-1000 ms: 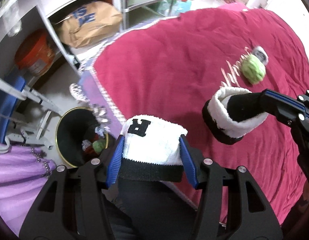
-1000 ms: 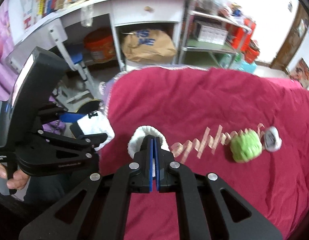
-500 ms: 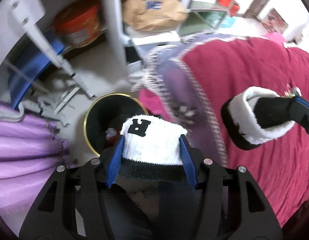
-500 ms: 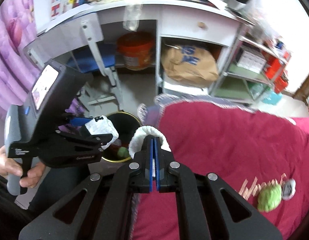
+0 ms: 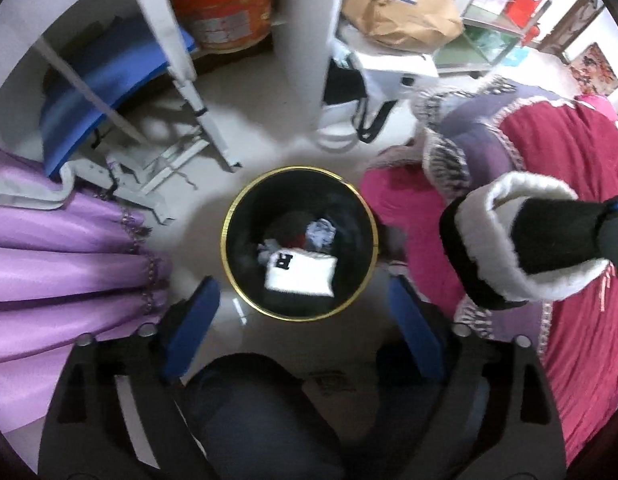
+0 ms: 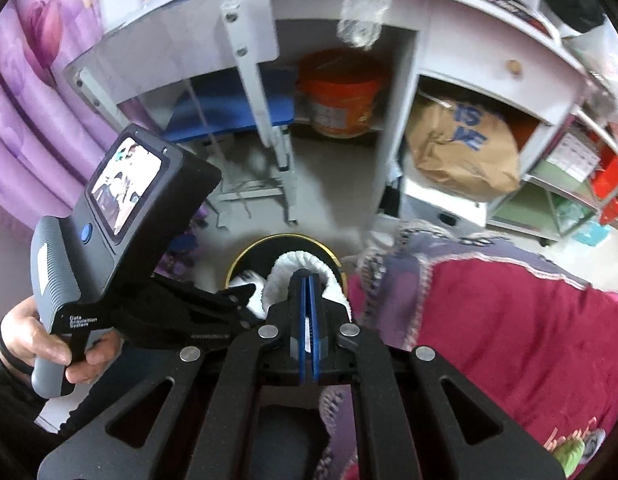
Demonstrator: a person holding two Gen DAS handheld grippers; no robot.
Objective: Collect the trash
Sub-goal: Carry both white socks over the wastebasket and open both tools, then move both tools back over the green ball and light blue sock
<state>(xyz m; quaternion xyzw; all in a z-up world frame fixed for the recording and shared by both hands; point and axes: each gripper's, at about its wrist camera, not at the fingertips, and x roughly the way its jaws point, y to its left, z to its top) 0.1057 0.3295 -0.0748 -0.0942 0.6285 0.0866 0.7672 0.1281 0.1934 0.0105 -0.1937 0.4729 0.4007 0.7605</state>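
1 sock [image 5: 300, 274] has been dropped into the bin [image 5: 229, 216] at frame centre; the left gripper [image 5: 305, 312] fingers have just opened and are empty. A 2nd sock [image 5: 521, 240] is clenched by the right gripper [image 6: 308, 292] at the right, not yet binned. Green trash [image 6: 571, 450] is left on the bed [image 6: 509, 340].

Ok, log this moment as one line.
left claw: just opened, empty | R sock: in bin | right claw: shut on second sock
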